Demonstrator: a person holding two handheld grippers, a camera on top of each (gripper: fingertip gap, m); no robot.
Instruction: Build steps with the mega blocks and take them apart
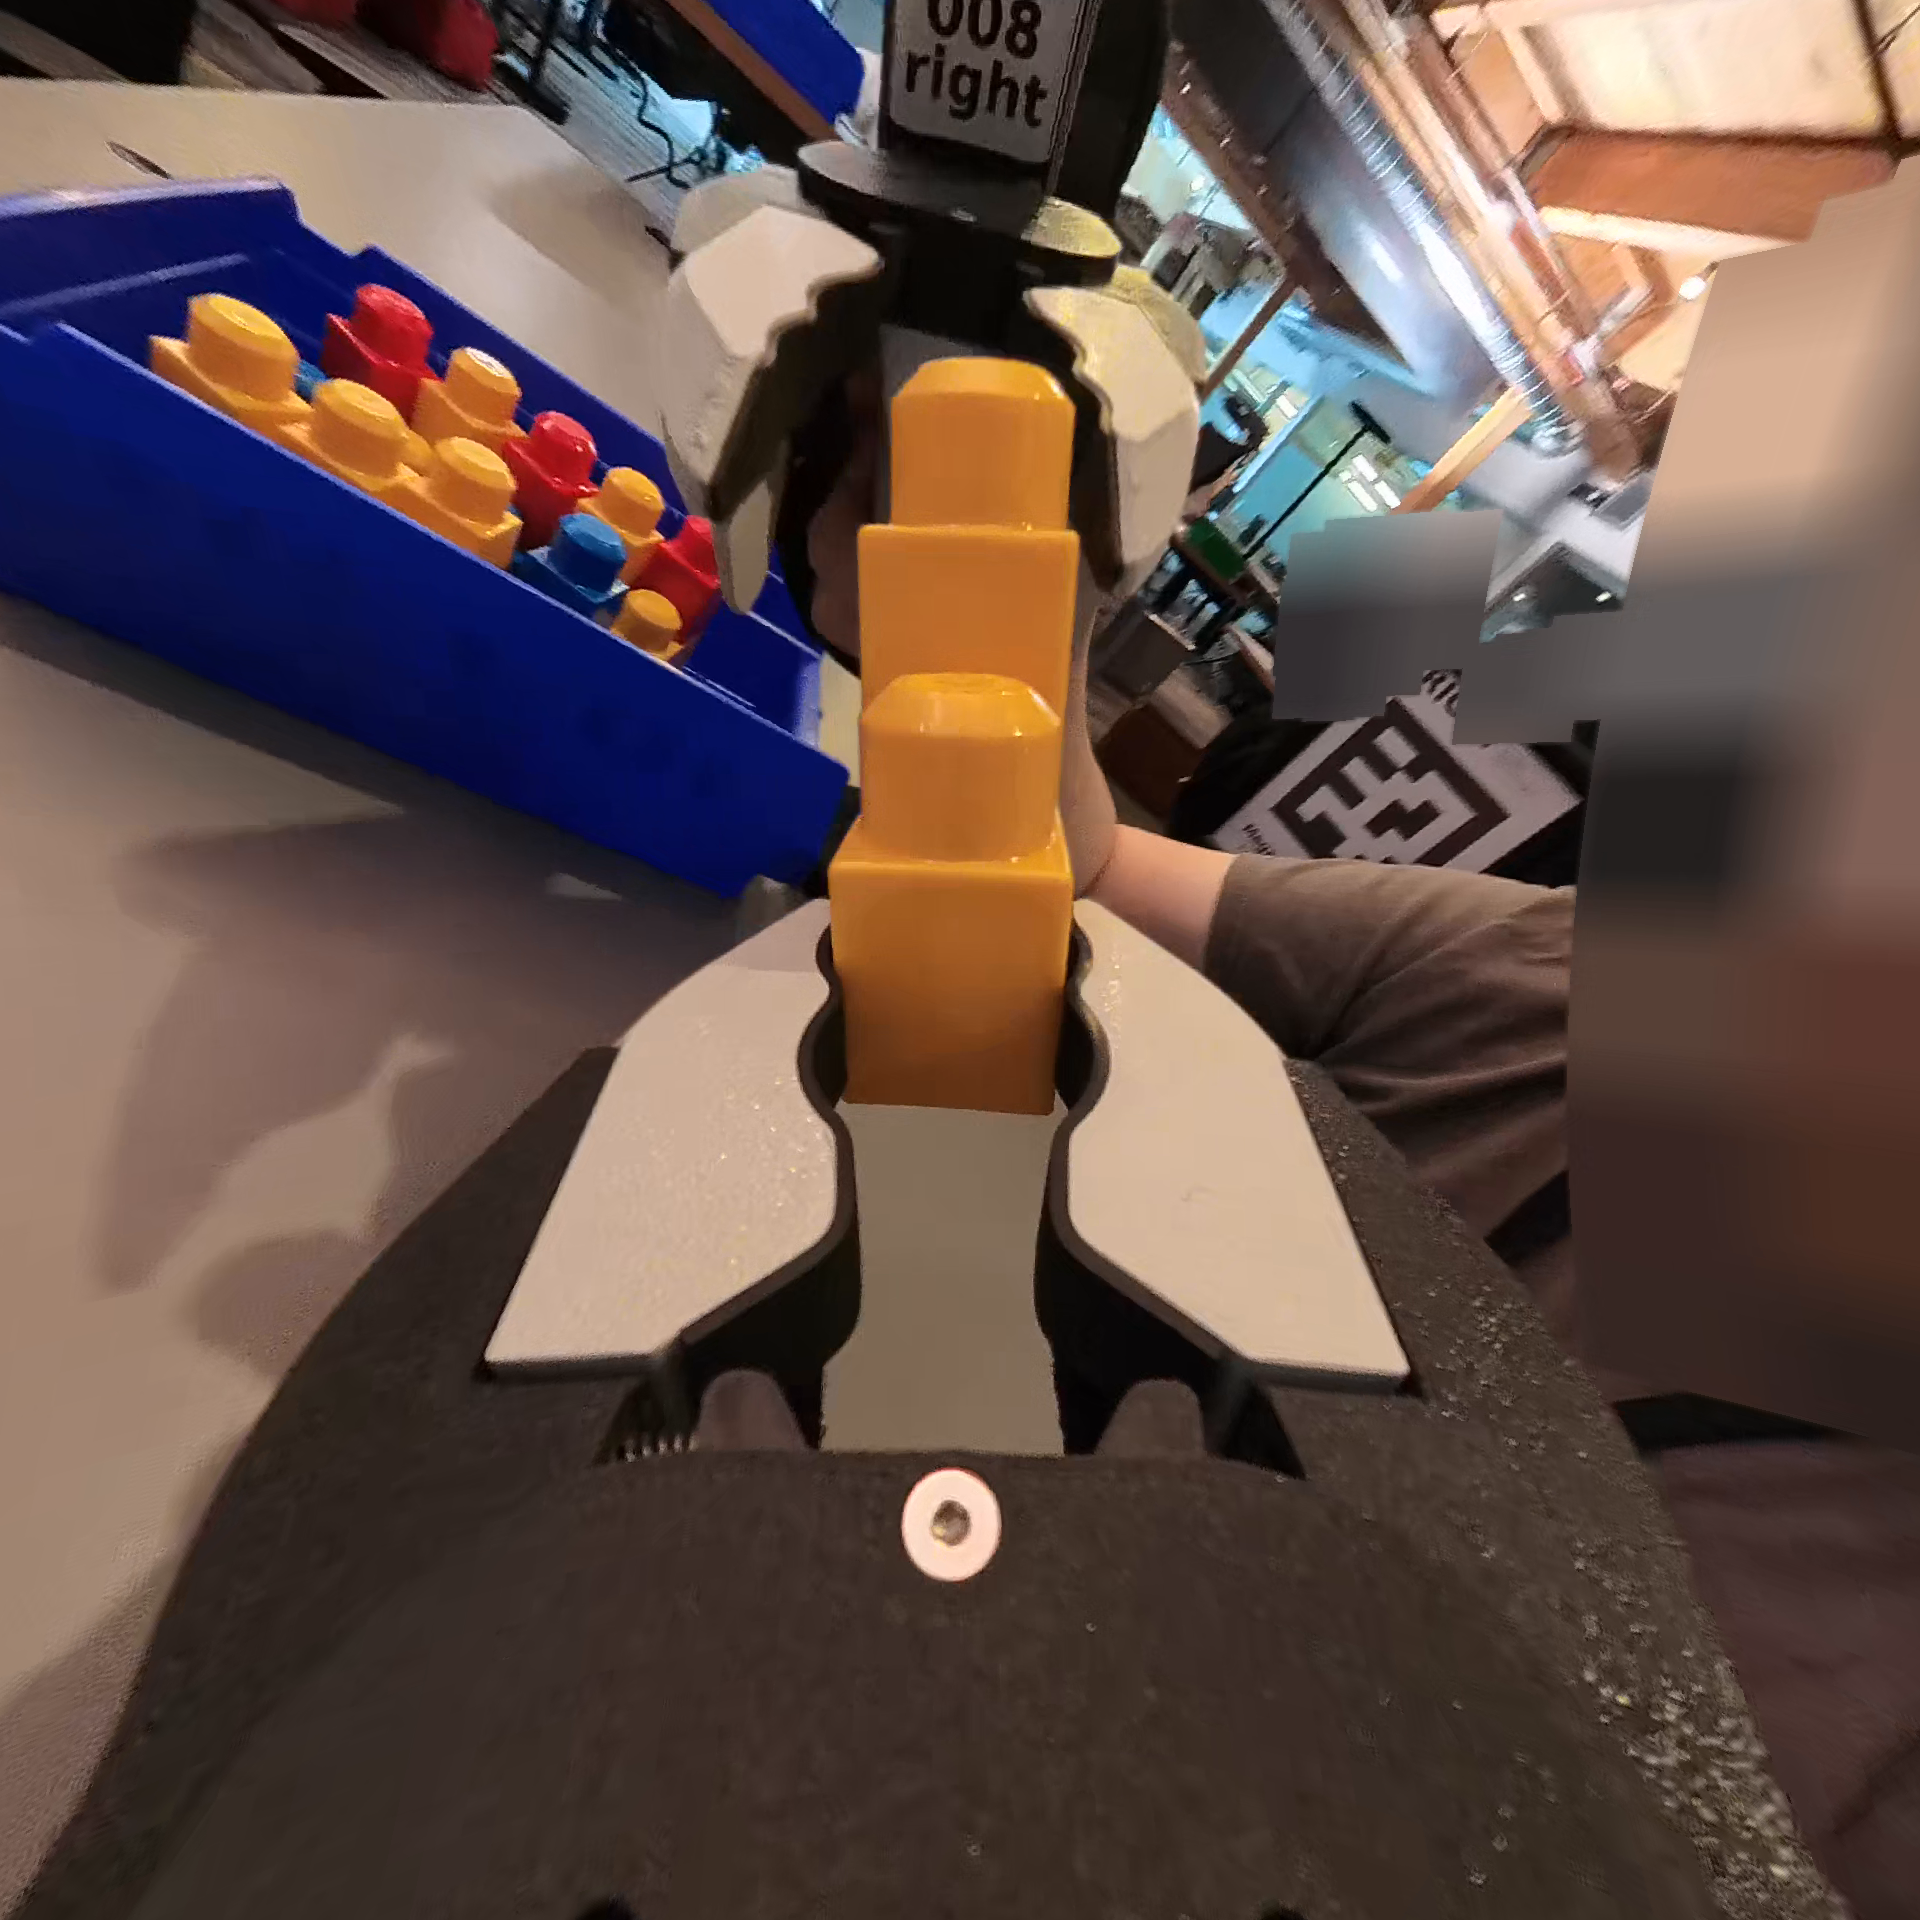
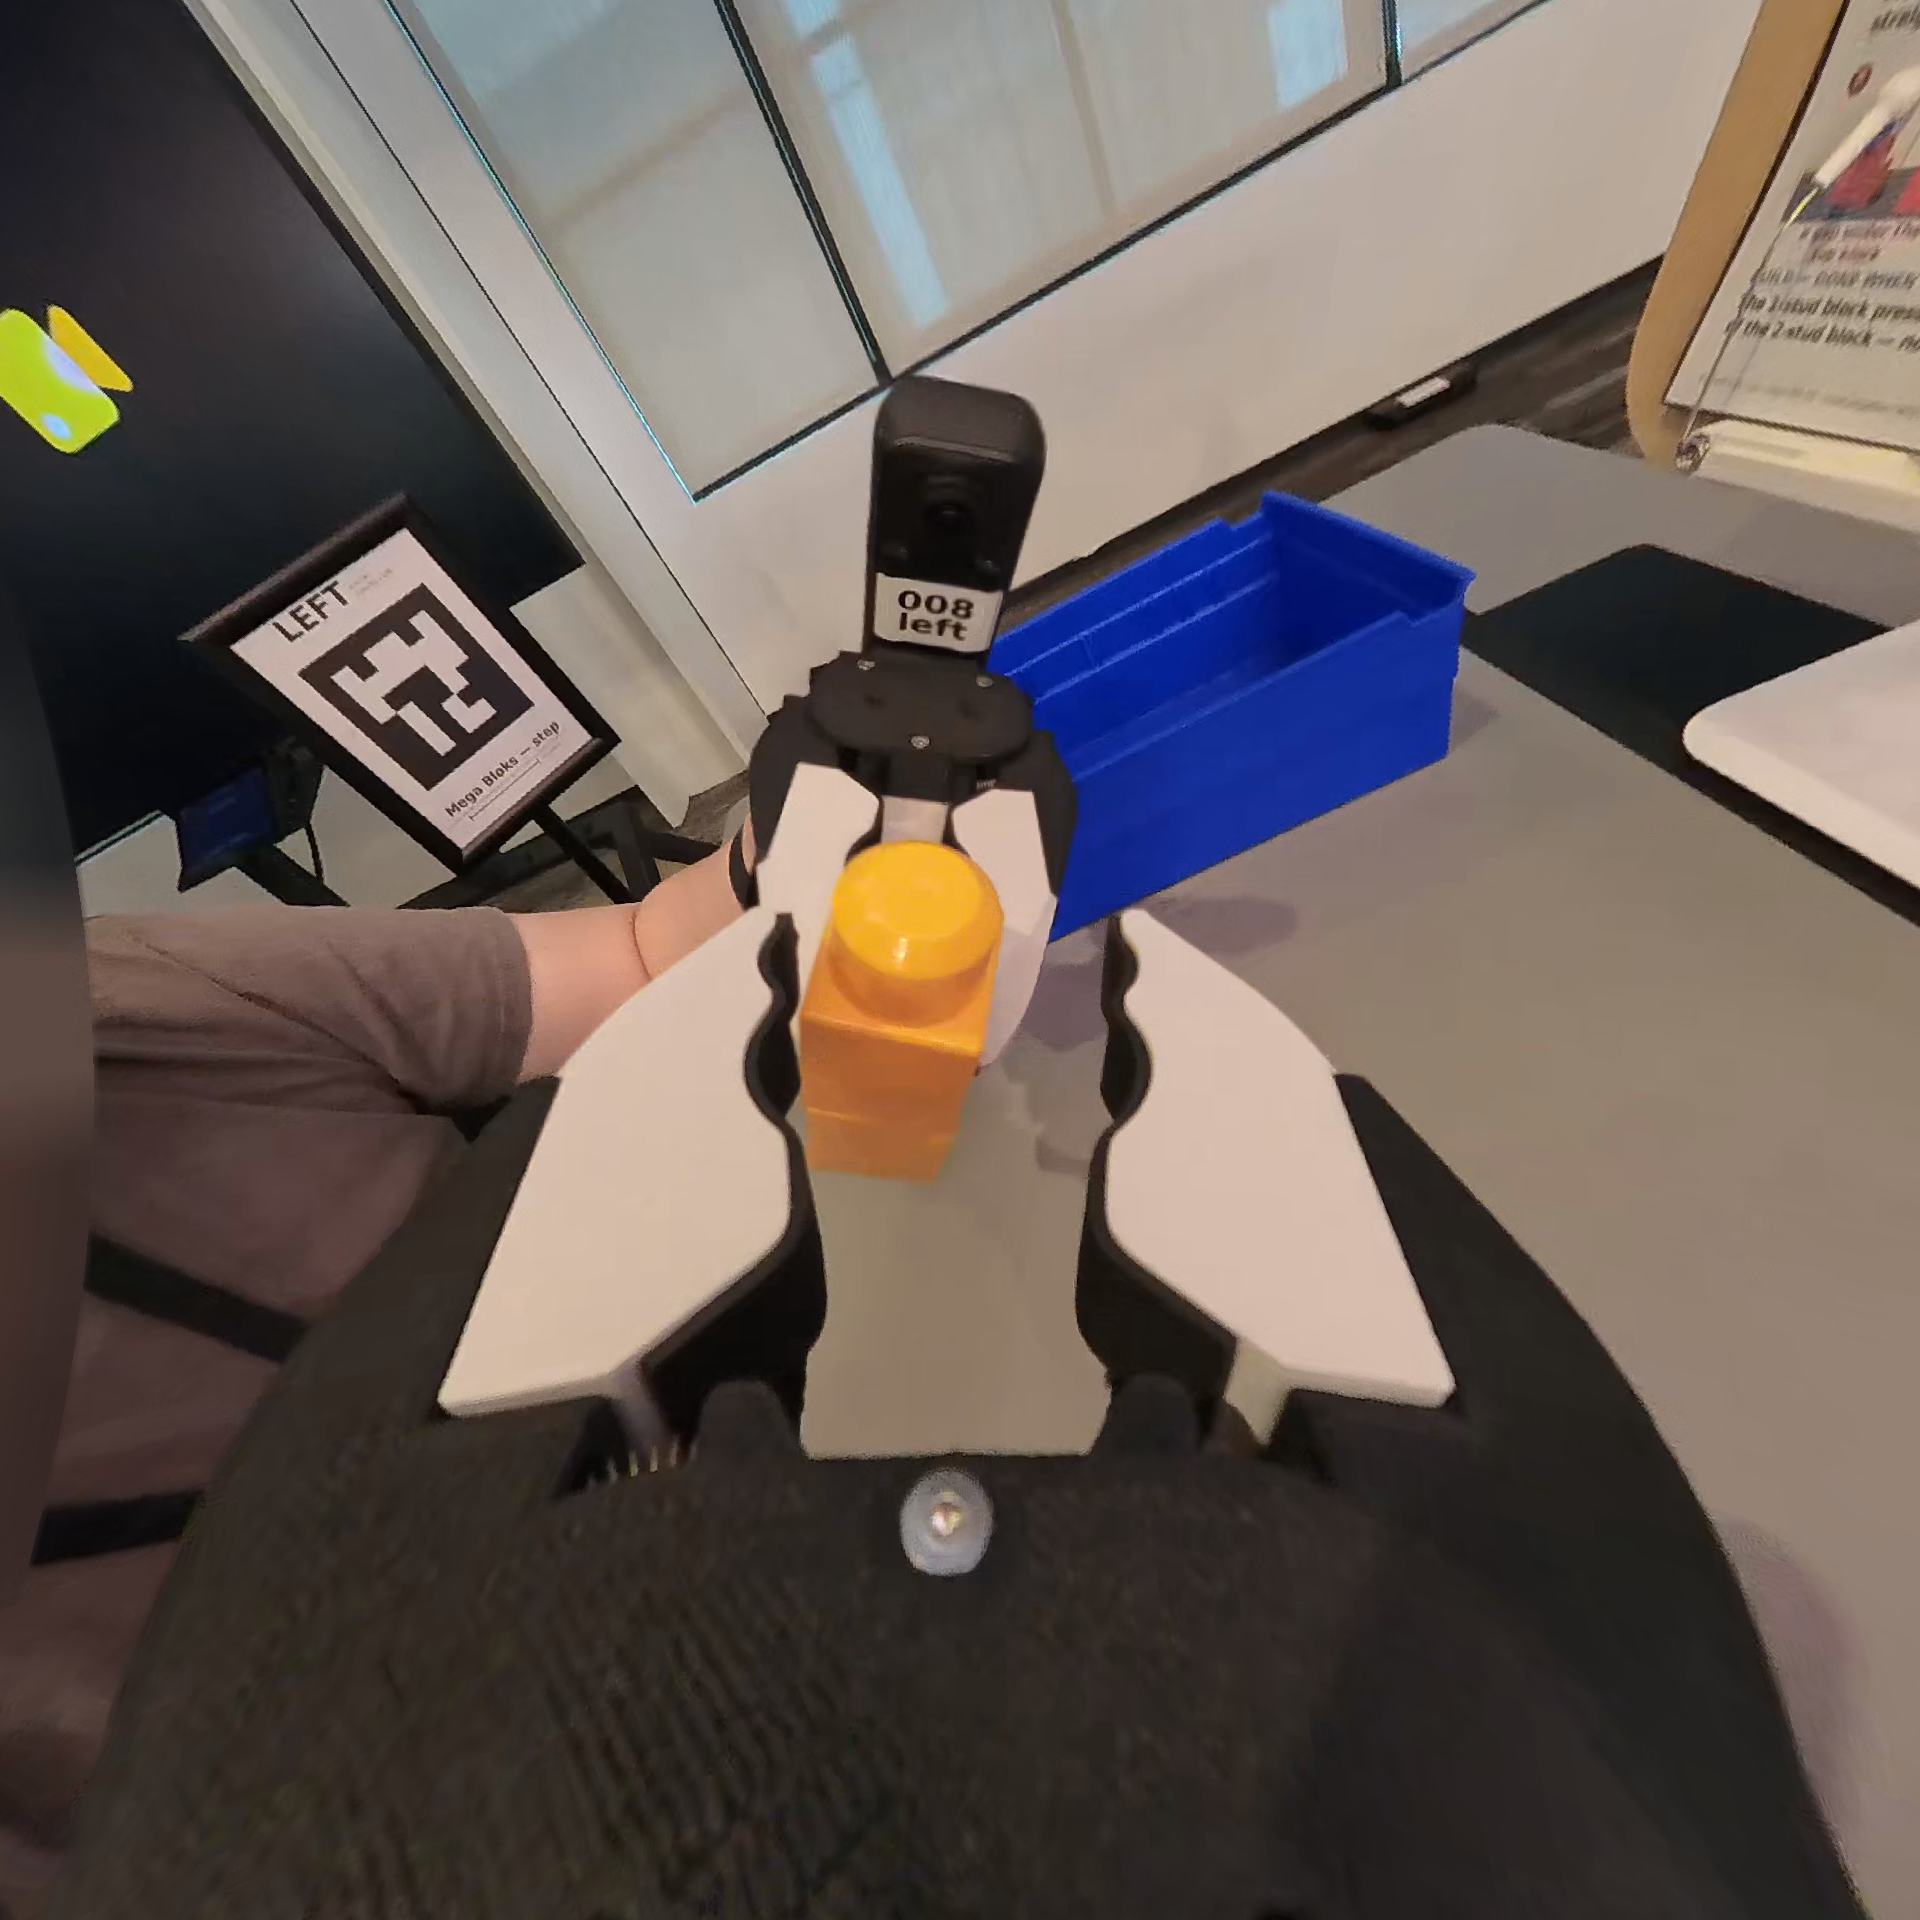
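Note:
A yellow stepped stack of mega blocks [image 1: 961,623] is held above the grey table [image 1: 312,1039]. My left gripper [image 1: 951,935] is shut on its lower block, just below the near stud. My right gripper [image 1: 930,520] shows beyond it, with its jaws open on either side of the upper block and stud. In the right wrist view, the yellow stack [image 2: 894,1029] stands between my right gripper's [image 2: 945,956] open fingers. It sits close to the left finger, with a gap to the right finger. My left gripper [image 2: 909,894] grips the stack from the far side.
A blue bin [image 1: 395,665] with several yellow, red and blue blocks sits on the table, left of the stack. The right wrist view shows a blue bin [image 2: 1247,727] behind my left gripper, with no blocks visible inside. The person's sleeved arm [image 1: 1382,987] is on the right. A marker sign [image 2: 416,686] stands off the table. The grippers' ends are close to 6 centimeters from one another.

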